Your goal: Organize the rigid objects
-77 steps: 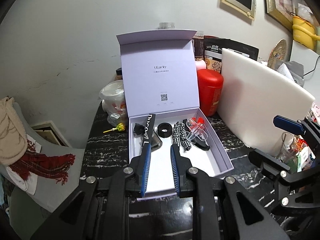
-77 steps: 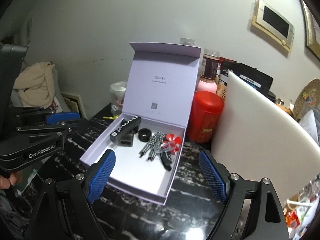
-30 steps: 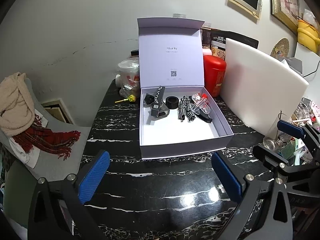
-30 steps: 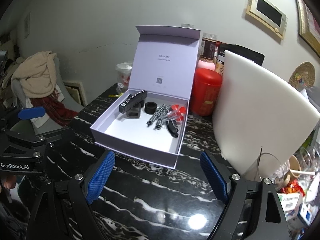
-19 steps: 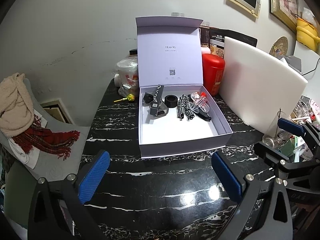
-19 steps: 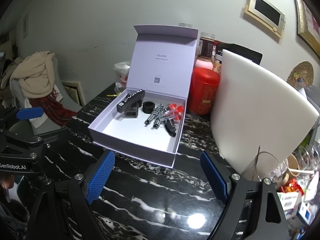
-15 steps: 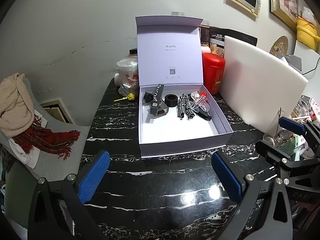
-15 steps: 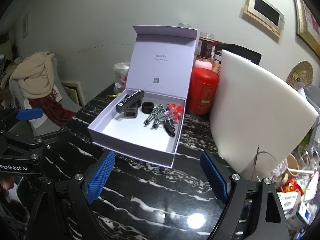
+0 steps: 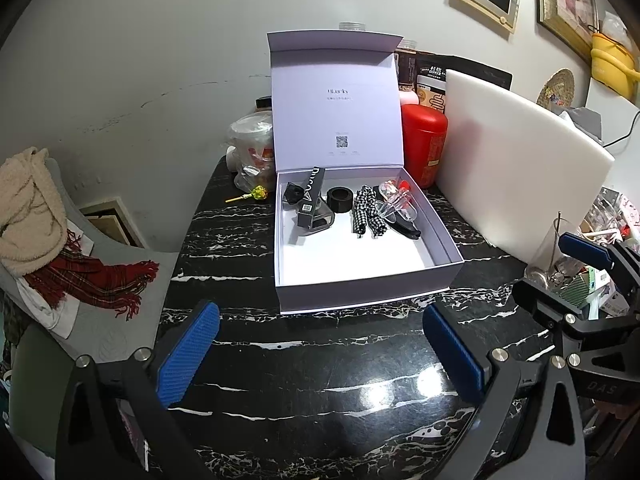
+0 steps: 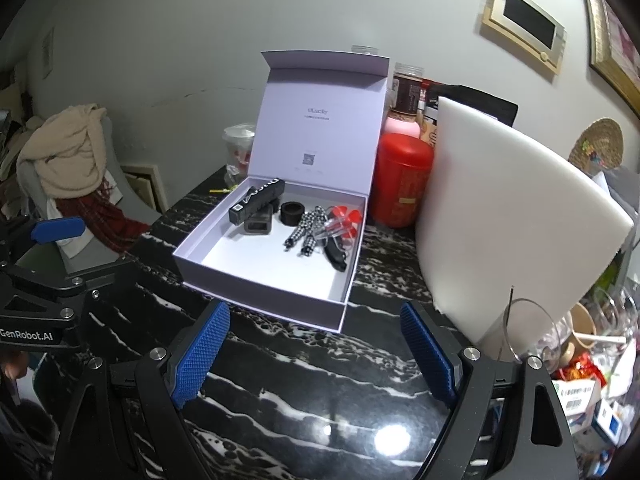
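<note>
A pale lilac box (image 9: 360, 296) (image 10: 256, 284) stands on the black marble table (image 9: 304, 376) with its lid upright. Along its far side lie a long black carton (image 9: 310, 196) (image 10: 256, 200), a grey block (image 9: 322, 220), a black ring (image 9: 340, 199) (image 10: 291, 213), a checked bow (image 9: 366, 210) (image 10: 306, 230), clear red-capped pieces (image 9: 396, 198) (image 10: 340, 222) and a black clip (image 9: 406, 230). My left gripper (image 9: 320, 354) hovers open in front of the box, holding nothing. My right gripper (image 10: 316, 356) is open and empty too, near the box's front right corner.
A white board (image 9: 516, 172) (image 10: 504, 216) leans at the right beside a red canister (image 9: 424, 148) (image 10: 402, 180). Jars and packets stand behind. A lollipop (image 9: 252, 195) and bagged cup (image 9: 252, 152) sit left of the box. A chair with cloths (image 9: 60, 248) is at left; glassware clutter (image 10: 560, 344) at right.
Compared with 2.6 s ago, my left gripper has drawn back out of the box and opened wide. Over the last second both views have hardly shifted.
</note>
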Available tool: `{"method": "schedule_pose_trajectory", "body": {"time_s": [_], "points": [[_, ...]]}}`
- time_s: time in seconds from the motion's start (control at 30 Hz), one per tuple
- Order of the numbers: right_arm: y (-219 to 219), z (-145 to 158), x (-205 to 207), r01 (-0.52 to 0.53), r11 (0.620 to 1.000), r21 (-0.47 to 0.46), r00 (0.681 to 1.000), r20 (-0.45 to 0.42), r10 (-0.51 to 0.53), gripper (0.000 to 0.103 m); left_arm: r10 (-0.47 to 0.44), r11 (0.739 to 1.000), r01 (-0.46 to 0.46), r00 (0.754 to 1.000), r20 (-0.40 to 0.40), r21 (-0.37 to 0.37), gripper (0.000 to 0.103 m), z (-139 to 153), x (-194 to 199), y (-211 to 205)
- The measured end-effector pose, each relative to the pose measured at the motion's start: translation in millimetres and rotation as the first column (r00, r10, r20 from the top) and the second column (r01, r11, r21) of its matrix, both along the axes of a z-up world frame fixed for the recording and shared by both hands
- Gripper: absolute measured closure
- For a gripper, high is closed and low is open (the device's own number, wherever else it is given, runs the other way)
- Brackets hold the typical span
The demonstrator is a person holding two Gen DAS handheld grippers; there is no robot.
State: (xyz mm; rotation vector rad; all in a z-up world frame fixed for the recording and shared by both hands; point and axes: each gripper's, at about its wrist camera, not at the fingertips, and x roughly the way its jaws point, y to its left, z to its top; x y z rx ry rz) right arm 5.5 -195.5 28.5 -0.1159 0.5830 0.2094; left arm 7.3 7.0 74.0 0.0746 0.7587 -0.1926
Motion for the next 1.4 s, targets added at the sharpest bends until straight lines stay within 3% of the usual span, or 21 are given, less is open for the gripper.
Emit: {"method": "schedule_pose_trajectory", "body": {"time_s": [1.4], "points": [[-8.6, 0.2, -4.1, 0.031, 1.000, 0.005, 1.000, -0.006, -0.031, 0.015, -0.019, 1.000, 0.020, 0.999, -0.027, 0.010, 0.000, -6.4, 0.8, -5.3]]}}
